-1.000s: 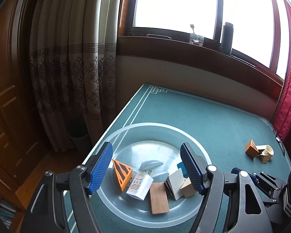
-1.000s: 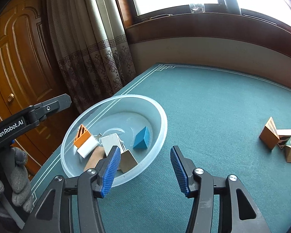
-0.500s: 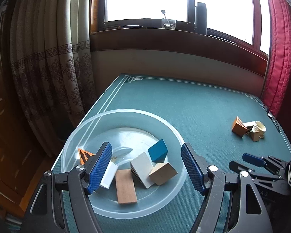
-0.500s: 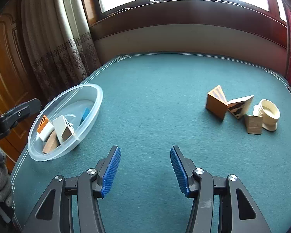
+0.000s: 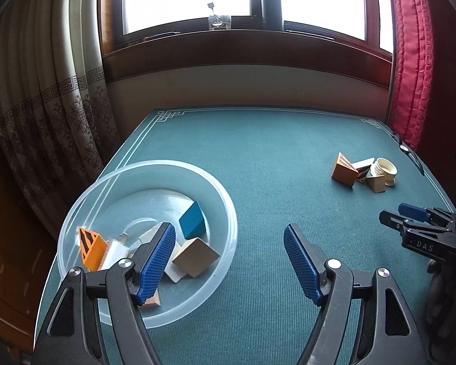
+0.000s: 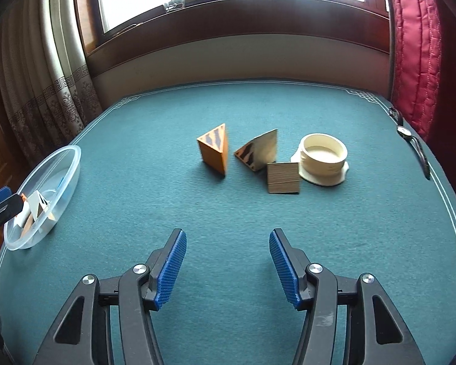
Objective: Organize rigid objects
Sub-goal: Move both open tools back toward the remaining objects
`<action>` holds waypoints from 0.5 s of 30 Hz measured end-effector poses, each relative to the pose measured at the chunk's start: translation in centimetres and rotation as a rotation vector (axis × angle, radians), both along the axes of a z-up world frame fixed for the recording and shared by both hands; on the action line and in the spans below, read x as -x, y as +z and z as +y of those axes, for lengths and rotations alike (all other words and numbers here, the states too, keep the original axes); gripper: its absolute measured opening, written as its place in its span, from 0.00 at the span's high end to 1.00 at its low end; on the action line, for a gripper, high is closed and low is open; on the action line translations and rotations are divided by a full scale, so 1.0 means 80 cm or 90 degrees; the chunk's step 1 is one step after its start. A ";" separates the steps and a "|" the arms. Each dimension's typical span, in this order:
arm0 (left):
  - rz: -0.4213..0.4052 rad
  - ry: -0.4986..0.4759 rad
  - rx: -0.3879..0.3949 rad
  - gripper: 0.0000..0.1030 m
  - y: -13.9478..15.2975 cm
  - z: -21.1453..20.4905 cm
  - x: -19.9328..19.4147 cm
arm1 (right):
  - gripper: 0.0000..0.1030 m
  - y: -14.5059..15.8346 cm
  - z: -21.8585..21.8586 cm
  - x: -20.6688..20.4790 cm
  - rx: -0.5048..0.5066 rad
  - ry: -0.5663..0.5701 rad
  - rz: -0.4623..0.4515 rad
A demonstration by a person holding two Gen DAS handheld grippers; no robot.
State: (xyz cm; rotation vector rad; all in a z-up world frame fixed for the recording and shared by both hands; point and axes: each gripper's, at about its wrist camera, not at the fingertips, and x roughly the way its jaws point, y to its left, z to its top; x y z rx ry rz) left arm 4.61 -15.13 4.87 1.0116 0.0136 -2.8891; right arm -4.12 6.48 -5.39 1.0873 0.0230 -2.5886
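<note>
Green felt table (image 6: pixel 349 243). Both the right gripper (image 6: pixel 228 263) and left gripper (image 5: pixel 229 263) are wide, empty. Orange wedge (image 6: pixel 214 152) looks light, rigid, likely wooden; grip its flat sides.

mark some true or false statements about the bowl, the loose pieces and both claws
1. The clear bowl holds a blue block. True.
2. The right claw grips the orange wedge. False: it is open and holds nothing.
3. The cream ring sits in the bowl. False: it sits on the green table.
4. The left claw is open. True.
</note>
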 end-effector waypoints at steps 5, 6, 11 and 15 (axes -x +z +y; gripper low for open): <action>-0.014 -0.025 0.007 0.27 -0.008 0.029 0.007 | 0.41 0.001 0.038 0.014 0.000 -0.045 0.004; -0.018 -0.031 0.009 0.27 -0.010 0.035 0.008 | 0.41 0.001 0.045 0.016 0.002 -0.053 0.002; -0.030 -0.051 0.014 0.27 -0.017 0.057 0.015 | 0.41 0.001 0.068 0.031 0.018 -0.079 -0.009; -0.037 -0.058 0.014 0.26 -0.018 0.068 0.020 | 0.40 0.004 0.080 0.041 0.013 -0.096 -0.003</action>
